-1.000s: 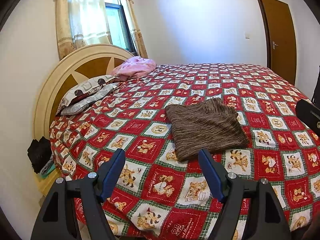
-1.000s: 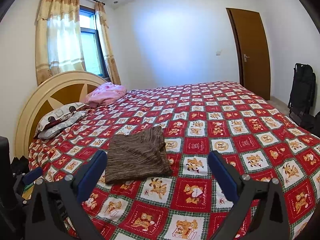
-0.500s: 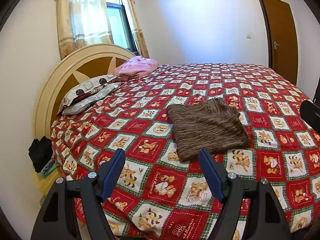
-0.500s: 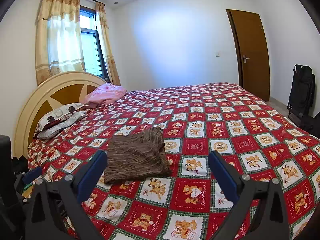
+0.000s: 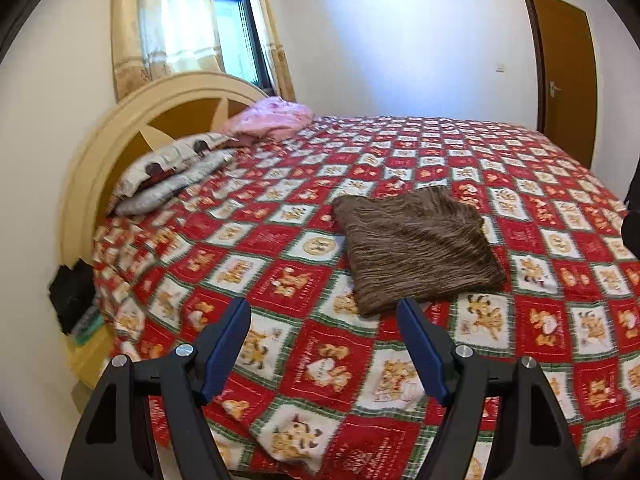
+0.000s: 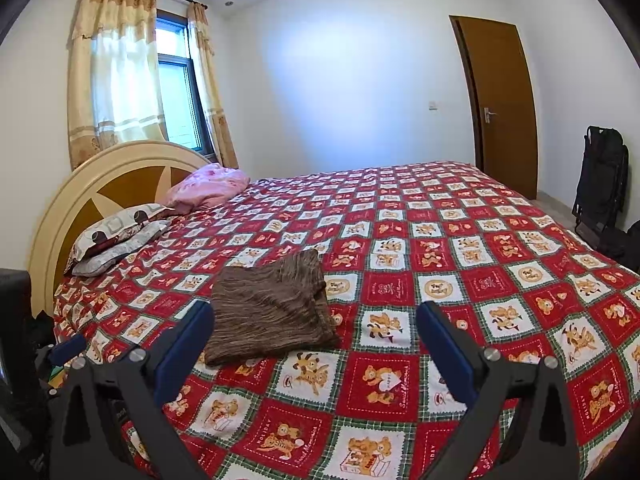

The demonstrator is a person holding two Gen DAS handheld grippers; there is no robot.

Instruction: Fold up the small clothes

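Right now you are holding the left gripper [image 5: 324, 312] and right gripper [image 6: 314, 316] open and empty, since the brown garment [image 5: 416, 246] is lying folded on the bedspread [image 5: 560, 320] ahead.

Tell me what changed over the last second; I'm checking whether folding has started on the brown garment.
Almost nothing. The left wrist view drifted slightly, so the brown garment sits a touch further right in it. Nothing was gripped or released: the left gripper and right gripper stay open and empty, short of the garment, which lies unmoved, folded, on the quilt.
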